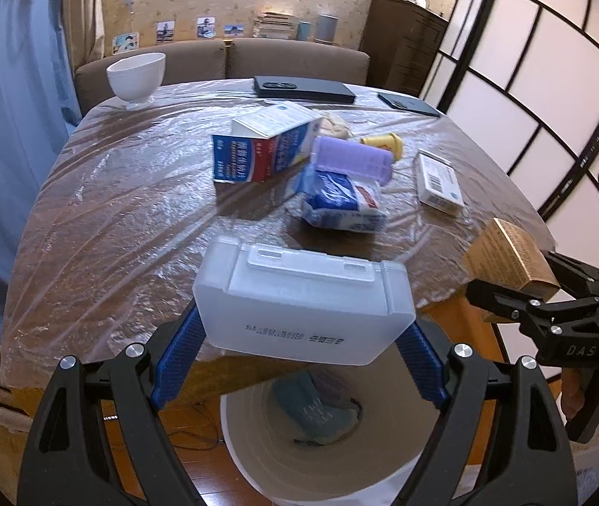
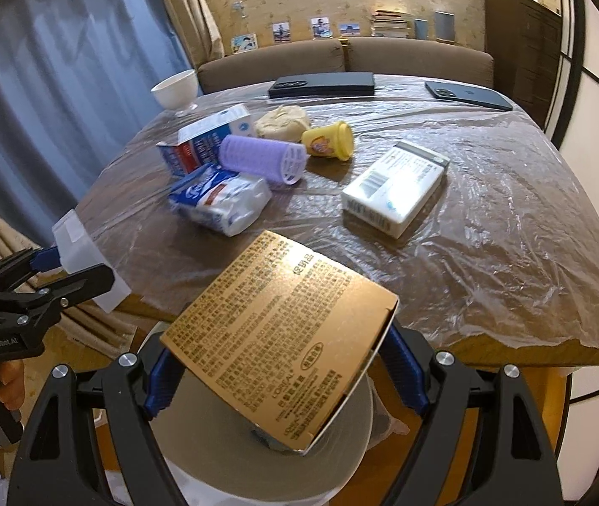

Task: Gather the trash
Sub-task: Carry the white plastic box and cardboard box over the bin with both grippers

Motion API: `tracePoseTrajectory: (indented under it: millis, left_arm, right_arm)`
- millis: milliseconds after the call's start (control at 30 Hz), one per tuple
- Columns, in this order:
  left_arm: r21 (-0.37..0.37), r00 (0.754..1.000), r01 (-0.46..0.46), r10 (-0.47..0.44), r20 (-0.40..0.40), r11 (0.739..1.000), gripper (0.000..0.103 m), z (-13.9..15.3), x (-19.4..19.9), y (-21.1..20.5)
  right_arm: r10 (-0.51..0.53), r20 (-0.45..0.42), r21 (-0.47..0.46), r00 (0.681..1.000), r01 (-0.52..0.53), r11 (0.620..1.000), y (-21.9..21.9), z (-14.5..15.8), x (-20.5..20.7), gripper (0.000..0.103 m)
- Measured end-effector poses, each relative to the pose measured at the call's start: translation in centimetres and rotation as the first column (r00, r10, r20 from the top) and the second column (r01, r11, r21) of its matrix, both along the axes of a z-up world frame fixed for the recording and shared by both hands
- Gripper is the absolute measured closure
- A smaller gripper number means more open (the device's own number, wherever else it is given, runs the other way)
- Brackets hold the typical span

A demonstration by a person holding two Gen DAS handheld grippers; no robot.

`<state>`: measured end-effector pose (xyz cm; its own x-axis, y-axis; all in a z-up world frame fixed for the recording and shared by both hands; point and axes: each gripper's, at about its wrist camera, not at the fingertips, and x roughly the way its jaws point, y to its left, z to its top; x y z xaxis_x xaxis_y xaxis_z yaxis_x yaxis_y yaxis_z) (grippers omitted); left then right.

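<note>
My left gripper [image 1: 299, 337] is shut on a translucent white plastic box [image 1: 303, 299] and holds it above a round white bin [image 1: 257, 455] on the floor by the table's near edge. My right gripper [image 2: 276, 375] is shut on a gold cardboard box [image 2: 282, 337], also above the bin [image 2: 198, 464]. The gold box shows at the right of the left wrist view [image 1: 510, 253]. On the table lie a blue-and-white carton [image 1: 261, 147], a purple roller [image 1: 352, 158], a blue tissue pack [image 1: 344, 202], a white medicine box [image 2: 396, 187] and a yellow tub [image 2: 329, 139].
The table [image 2: 489, 219] is covered in clear plastic film. At its far side stand a white bowl [image 1: 136, 78], a black case [image 1: 303, 89] and a dark phone [image 2: 468, 95]. A brown sofa [image 1: 299, 57] is behind. A paper screen [image 1: 552, 84] stands on the right.
</note>
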<state>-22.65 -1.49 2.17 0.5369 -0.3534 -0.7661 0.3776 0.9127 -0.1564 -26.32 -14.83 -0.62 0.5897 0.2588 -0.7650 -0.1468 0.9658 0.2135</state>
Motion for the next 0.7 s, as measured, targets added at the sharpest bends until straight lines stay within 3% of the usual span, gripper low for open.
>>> tracePoseTrajectory:
  millis: [700]
  left_arm:
    - [0.01, 0.987, 0.144, -0.143, -0.071, 0.989, 0.017, -1.2, -4.9, -1.6]
  right_arm:
    - [0.06, -0.106, 0.042, 0.993, -0.056, 0.998, -0.2, -2.0, -3.4, 0.023]
